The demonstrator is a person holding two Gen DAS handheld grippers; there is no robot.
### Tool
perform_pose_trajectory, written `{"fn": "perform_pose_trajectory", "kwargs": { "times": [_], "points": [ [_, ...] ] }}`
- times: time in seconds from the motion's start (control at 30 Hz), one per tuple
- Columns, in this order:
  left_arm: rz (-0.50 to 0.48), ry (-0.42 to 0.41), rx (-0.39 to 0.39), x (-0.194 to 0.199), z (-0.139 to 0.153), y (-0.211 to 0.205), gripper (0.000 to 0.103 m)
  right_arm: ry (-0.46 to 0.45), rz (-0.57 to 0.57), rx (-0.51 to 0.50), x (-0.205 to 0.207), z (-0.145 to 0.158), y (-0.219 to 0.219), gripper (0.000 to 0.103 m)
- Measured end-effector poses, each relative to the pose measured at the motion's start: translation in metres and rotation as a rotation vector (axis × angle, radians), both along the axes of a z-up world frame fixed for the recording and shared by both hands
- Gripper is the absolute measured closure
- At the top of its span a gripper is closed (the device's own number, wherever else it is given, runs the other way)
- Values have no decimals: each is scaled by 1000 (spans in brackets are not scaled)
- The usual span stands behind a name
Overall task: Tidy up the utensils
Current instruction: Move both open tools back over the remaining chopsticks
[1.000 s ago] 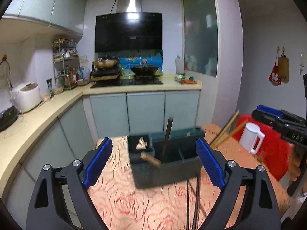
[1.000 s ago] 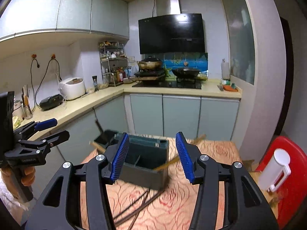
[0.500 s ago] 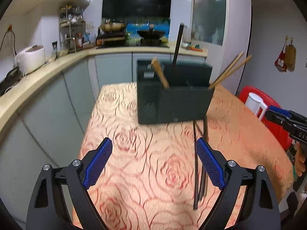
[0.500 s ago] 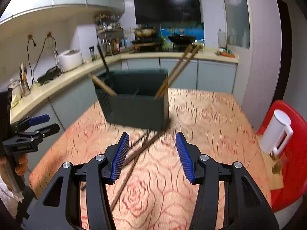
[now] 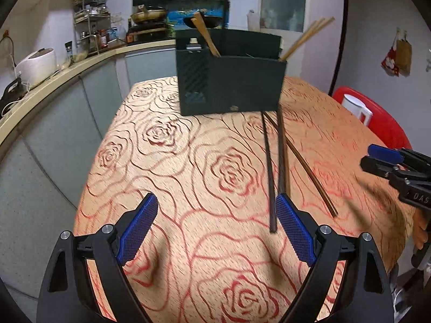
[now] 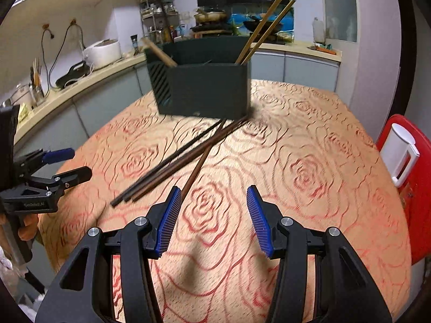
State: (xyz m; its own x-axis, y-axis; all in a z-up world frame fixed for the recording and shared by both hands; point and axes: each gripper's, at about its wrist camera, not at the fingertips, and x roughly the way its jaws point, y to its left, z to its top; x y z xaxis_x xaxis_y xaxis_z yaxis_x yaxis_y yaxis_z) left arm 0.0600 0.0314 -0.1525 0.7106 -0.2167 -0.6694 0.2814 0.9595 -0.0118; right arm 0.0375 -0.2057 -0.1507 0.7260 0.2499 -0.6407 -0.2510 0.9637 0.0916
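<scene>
Left view first. A kitchen with grey cupboards, and a counter [image 5: 167, 161] under an orange cloth with red roses. Left tongs [image 5: 215, 231] wide apart, nothing between them, low over the cloth. Dark box [image 5: 231, 86] at the far end, with light sticks [image 5: 304, 37] and a wooden handle [image 5: 206, 37] poking out. Three loose dark chopsticks [image 5: 269, 172] flat on the cloth, far ends at the foot of the box, near ends close by the right blue pad. Right tongs [image 5: 382, 158] at the right edge.

Could go wrong: thin sticks side by side, so a pinch may catch only one, or roll them away. Smooth cloth, easy to slide on.

Different from a moment ago: much lower now, box farther up the picture, more cloth in sight.

Right view next. Same kitchen, same rose cloth. Right tongs [image 6: 212, 215] half apart, empty. Loose chopsticks [image 6: 172, 167] fanned out toward the left, one tip right beside the left blue pad. Box [image 6: 204, 91] behind them. Left tongs [image 6: 58, 164] at the left edge. Also lower than before.
</scene>
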Motion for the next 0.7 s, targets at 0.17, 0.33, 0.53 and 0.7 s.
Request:
{"fn": "perform_pose_trajectory", "kwargs": {
  "times": [0.17, 0.33, 0.53, 0.7],
  "points": [
    [-64, 22, 37, -9, -14, -18, 18, 18, 17, 2, -6, -12, 8, 54],
    [-91, 32, 76, -7, -24, -32, 18, 27, 15, 4, -6, -18, 8, 54],
    [-83, 65, 113, 4, -36, -36, 35, 42, 31, -1, -6, -25, 15, 54],
    [-46, 58, 116, 10, -35, -29, 38, 58, 74, -3, -6, -34, 30, 54]
  ]
}}
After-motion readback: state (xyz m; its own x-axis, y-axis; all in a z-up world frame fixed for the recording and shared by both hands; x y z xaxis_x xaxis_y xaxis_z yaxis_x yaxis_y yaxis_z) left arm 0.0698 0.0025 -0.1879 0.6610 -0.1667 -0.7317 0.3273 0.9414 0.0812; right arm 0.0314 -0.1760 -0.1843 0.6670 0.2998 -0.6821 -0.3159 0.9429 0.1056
